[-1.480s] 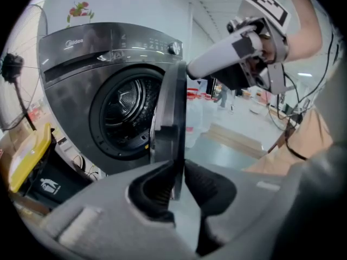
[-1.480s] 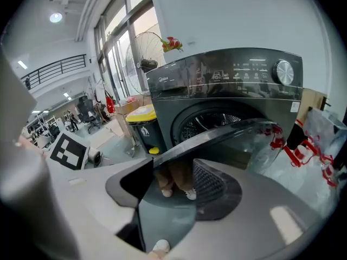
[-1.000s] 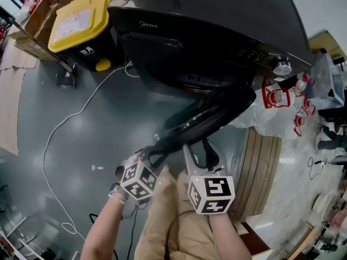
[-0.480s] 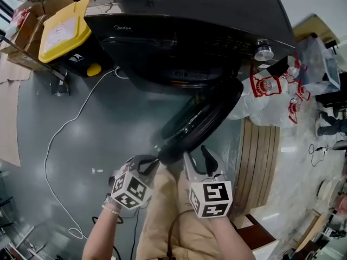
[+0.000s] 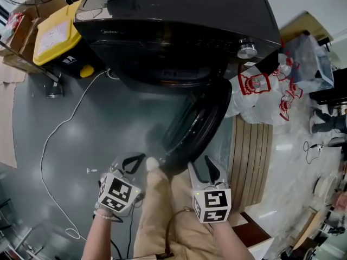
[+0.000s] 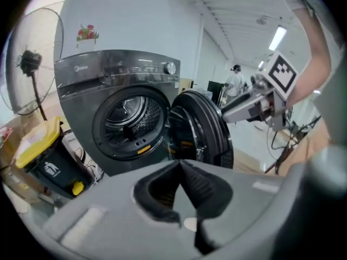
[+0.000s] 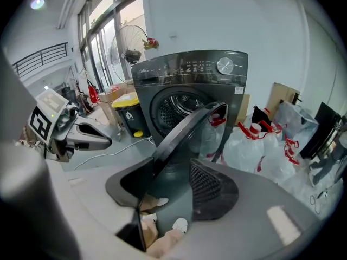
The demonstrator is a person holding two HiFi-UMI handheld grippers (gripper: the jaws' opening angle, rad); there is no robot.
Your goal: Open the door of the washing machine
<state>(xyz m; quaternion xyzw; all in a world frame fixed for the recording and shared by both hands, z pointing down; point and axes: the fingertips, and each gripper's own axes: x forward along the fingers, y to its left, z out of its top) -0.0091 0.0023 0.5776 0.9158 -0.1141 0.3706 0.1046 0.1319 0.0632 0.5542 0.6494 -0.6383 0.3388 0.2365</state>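
Note:
The dark grey washing machine (image 5: 179, 15) stands at the top of the head view, its round door (image 5: 198, 126) swung well out toward me. The drum opening (image 6: 130, 118) shows in the left gripper view with the door (image 6: 203, 134) to its right. My left gripper (image 5: 133, 158) hangs left of the door's near edge, apart from it, shut on nothing (image 6: 181, 169). My right gripper (image 5: 200, 167) is open just below the door's near edge. In the right gripper view the door's rim (image 7: 184, 131) runs down toward the left jaw (image 7: 172, 169); contact cannot be told.
A black bin with a yellow lid (image 5: 51, 34) stands left of the machine. A white cable (image 5: 59, 140) trails over the grey floor. White bags with red print (image 5: 260, 96) and wooden boards (image 5: 252, 161) lie on the right. My legs (image 5: 162, 210) are between the grippers.
The door has swung wider open. My left gripper has come off the door's edge, drawn back to the left and closed. My right gripper has shifted along under the door's edge.

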